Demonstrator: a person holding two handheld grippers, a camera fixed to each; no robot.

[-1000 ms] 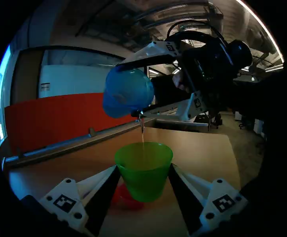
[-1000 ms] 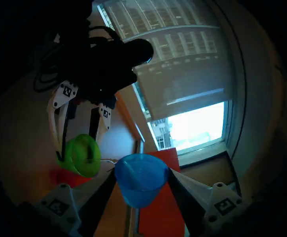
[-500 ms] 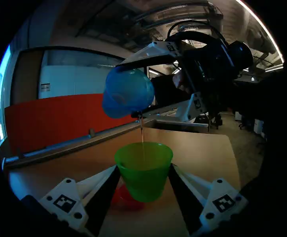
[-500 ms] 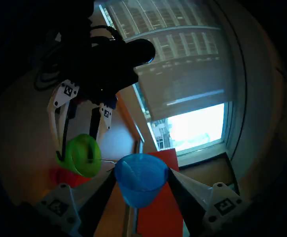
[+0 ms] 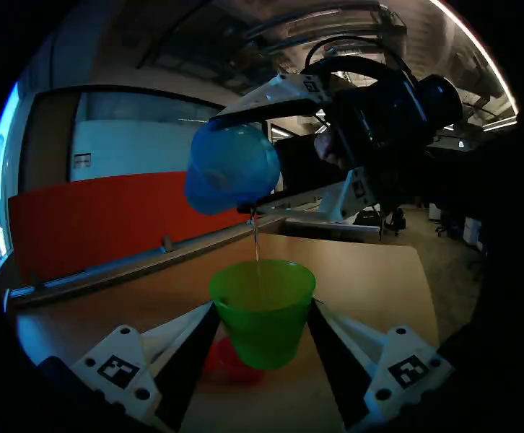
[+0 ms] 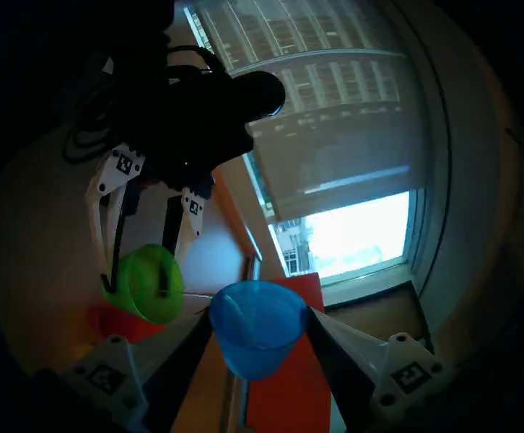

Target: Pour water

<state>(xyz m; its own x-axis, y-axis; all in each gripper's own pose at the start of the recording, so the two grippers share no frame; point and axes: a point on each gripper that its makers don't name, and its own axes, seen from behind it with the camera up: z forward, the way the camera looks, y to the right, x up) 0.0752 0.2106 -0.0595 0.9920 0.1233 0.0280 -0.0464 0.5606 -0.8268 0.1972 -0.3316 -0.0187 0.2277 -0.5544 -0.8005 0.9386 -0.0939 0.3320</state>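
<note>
The blue cup (image 5: 229,167) has shifted slightly left; its stream (image 5: 255,242) falls into the green cup (image 5: 263,328). The right gripper (image 6: 256,316) clamps the blue cup, the left gripper (image 5: 262,309) the green cup.

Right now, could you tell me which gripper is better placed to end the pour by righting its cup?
Right, I'd say: the right gripper is shut on the tilted blue cup, which trickles into the green cup that the left gripper holds upright beneath.

The tilted translucent blue plastic cup (image 5: 232,169) hangs close above the green plastic cup (image 5: 263,310), blocking entry from overhead. A low red object (image 5: 226,361) crowds the green cup's left base, while bare wooden tabletop (image 5: 377,281) lies open to its right.
</note>
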